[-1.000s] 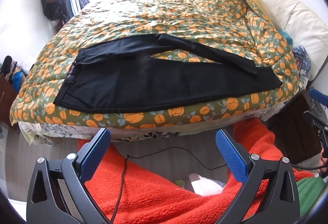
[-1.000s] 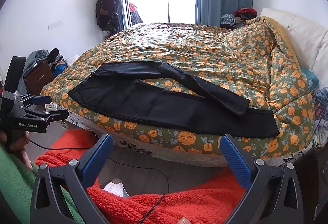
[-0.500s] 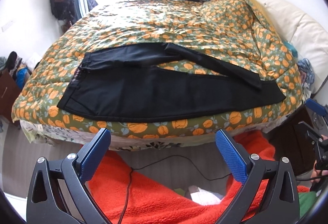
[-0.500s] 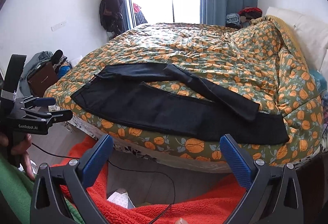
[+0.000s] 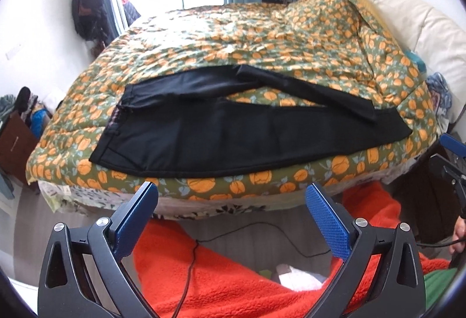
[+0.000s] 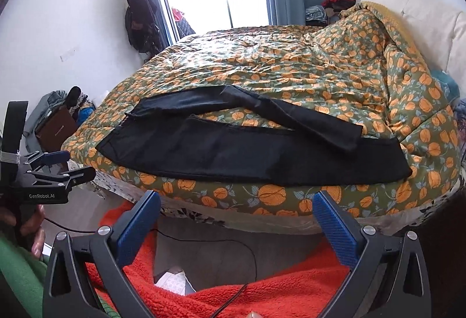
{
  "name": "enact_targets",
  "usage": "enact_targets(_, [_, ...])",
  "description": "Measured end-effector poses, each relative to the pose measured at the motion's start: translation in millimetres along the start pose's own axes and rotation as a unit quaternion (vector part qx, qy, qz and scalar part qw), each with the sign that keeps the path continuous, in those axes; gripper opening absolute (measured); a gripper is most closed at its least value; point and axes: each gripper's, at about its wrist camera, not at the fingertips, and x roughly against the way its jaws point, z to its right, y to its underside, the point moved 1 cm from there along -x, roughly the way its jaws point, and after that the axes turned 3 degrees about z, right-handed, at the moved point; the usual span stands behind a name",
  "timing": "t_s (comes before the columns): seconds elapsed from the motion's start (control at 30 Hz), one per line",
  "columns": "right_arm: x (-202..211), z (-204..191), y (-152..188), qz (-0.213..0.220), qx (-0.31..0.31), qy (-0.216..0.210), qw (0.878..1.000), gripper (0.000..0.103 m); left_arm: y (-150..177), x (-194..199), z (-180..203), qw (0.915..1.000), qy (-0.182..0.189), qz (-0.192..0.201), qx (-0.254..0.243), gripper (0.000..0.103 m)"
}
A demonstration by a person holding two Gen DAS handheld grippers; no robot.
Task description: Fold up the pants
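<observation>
In the left wrist view, the left gripper (image 5: pixel 231 195) is seen with its blue fingers spread wide apart and holding nothing, short of the near edge of the bed (image 5: pixel 291 35), on whose orange-flowered quilt the black pants (image 5: pixel 233 137) are laid flat along that edge, the far leg angled across so that its hem overlaps the near leg. In the right wrist view, the right gripper (image 6: pixel 237 203) is likewise seen spread apart and empty before the bed (image 6: pixel 305 65), with the pants (image 6: pixel 233 152) spread across the quilt just beyond it, waistband to the left.
</observation>
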Motion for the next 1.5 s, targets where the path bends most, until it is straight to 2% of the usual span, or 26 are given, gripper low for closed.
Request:
enact_targets(0.07, [5, -6, -2, 0.013, 0.021, 0.006, 1.000, 0.103, 3, 0, 0, 1.0000, -0.005, 0.002, -0.002, 0.102])
enact_targets(0.17, [1, -10, 4, -0.004, 0.028, -0.001, 1.000, 0.103, 7, -10, -4, 0.9997, -0.001, -0.024, 0.008, 0.102])
enact_targets(0.23, [0, -11, 6, -0.008, 0.031, 0.000, 0.999, 0.103, 6, -12, -6, 0.9995, 0.004, -0.028, 0.017, 0.102])
enact_targets(0.4, [3, -10, 7, -0.002, 0.034, 0.010, 0.999, 0.103, 5, -7, -2, 0.9999, 0.007, -0.008, 0.008, 0.102])
enact_targets(0.73, [11, -22, 5, 0.012, 0.062, 0.019, 0.998, 0.103, 2, -4, 9, 0.9997, 0.011, 0.007, -0.021, 0.102])
enact_targets(0.93, [13, -16, 6, 0.021, 0.054, 0.021, 0.998, 0.103, -5, -1, 6, 0.9994, -0.003, 0.029, -0.021, 0.102])
enact_targets(1.13, [10, -8, -6, 0.038, 0.040, 0.016, 0.998, 0.103, -21, -13, 17, 0.9982, 0.010, 0.047, -0.036, 0.102])
enact_targets(1.37, [-19, 8, -27, 0.046, 0.066, 0.033, 0.996, 0.103, -42, -43, 25, 0.9976, 0.005, 0.053, -0.045, 0.102])
enact_targets(1.43, [-43, 16, -32, 0.023, 0.075, 0.050, 0.996, 0.103, -44, -64, 28, 0.9972, -0.020, 0.043, -0.058, 0.102])
enact_targets(1.5, [-72, 27, -34, -0.016, 0.071, 0.077, 0.994, 0.103, -44, -89, 28, 0.9971, -0.043, 0.017, -0.061, 0.102])
